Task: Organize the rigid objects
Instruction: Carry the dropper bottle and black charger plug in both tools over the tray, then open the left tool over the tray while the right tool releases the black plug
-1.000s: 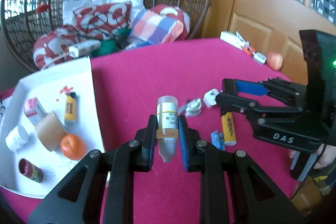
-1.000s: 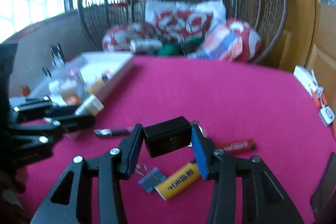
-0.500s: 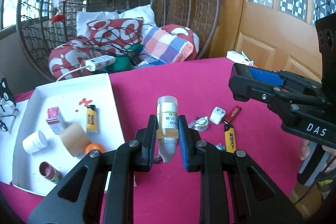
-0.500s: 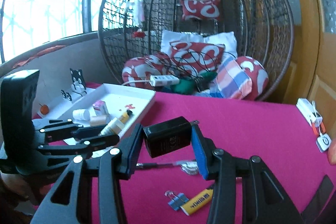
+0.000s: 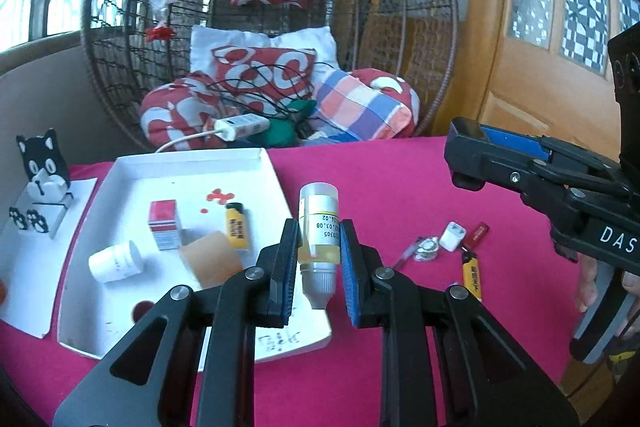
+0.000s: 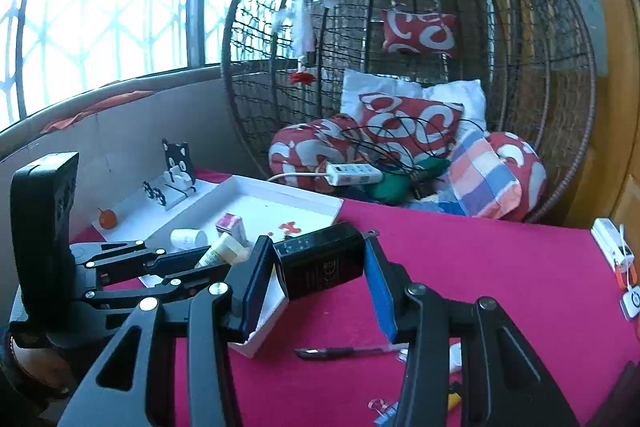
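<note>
A: Left wrist view: the left gripper [image 5: 319, 267] is clamped on a dropper bottle [image 5: 319, 243] of yellow liquid, nozzle down, held above the white tray's [image 5: 192, 163] near edge. A lighter [image 5: 236, 231] and a red box [image 5: 164, 229] lie in it.

B: And the right wrist view?

A: The right gripper [image 6: 320, 291] is pinching a black charger plug [image 6: 320, 265] over the pink tablecloth [image 6: 460, 259], by the tray's corner. A pen [image 6: 344, 351] lies below.

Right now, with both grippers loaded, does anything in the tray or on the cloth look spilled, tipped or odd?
Yes: red blotches stain the white tray floor near the yellow lighter, like a spill or paint. The white jar lies on its side. The dropper bottle in the left gripper hangs tip-down.
</note>
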{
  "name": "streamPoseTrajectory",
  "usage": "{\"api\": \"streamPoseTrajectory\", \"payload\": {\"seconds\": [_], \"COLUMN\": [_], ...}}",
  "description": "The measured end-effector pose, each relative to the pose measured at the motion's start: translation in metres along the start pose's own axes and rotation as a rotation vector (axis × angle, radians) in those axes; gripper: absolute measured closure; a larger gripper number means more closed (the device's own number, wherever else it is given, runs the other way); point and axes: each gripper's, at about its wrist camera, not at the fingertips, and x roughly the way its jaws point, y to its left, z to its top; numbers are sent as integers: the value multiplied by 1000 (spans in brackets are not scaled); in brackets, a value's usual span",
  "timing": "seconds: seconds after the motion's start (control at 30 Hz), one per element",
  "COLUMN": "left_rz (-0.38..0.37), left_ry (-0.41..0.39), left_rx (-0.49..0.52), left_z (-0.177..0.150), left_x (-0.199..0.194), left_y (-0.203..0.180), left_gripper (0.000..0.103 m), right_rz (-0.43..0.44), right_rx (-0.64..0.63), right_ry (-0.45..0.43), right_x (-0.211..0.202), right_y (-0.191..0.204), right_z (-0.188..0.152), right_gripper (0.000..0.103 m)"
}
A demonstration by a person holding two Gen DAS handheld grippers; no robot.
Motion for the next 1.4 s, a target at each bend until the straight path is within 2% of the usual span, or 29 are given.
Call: {"api": "streamPoseTrajectory", "payload": {"seconds": [0.43, 0.63, 0.73, 0.9, 1.0, 1.13, 1.23, 1.4], "left_rz": [90, 165, 173, 219, 222, 211, 248, 241], "left_ry": [-43, -70, -67, 1, 41, 109, 155, 183], "left_rx": [-65, -99, -146, -182, -201, -250, -241, -288], "left_z": [8, 22, 28, 32, 33, 31, 27, 21], "left_x": [-19, -28, -27, 3, 28, 65, 88, 101], "left_y": [55, 96, 118, 145, 153, 165, 168, 175], "left_gripper": [84, 84, 84, 84, 84, 84, 84, 83], "right_rz": [53, 71, 75, 79, 67, 63, 46, 48], "right_rx": [-31, -38, -39, -16, -7, 22, 24, 70], "right_ry": [11, 15, 21, 68, 114, 183, 233, 287], "right_x": [25, 41, 52, 89, 120, 157, 183, 208], "right_y": [39, 51, 55, 56, 58, 59, 62, 61], "right_z": [18, 29, 36, 41, 39, 29, 18, 3], "right_gripper": [57, 57, 57, 57, 57, 57, 57, 56]}}
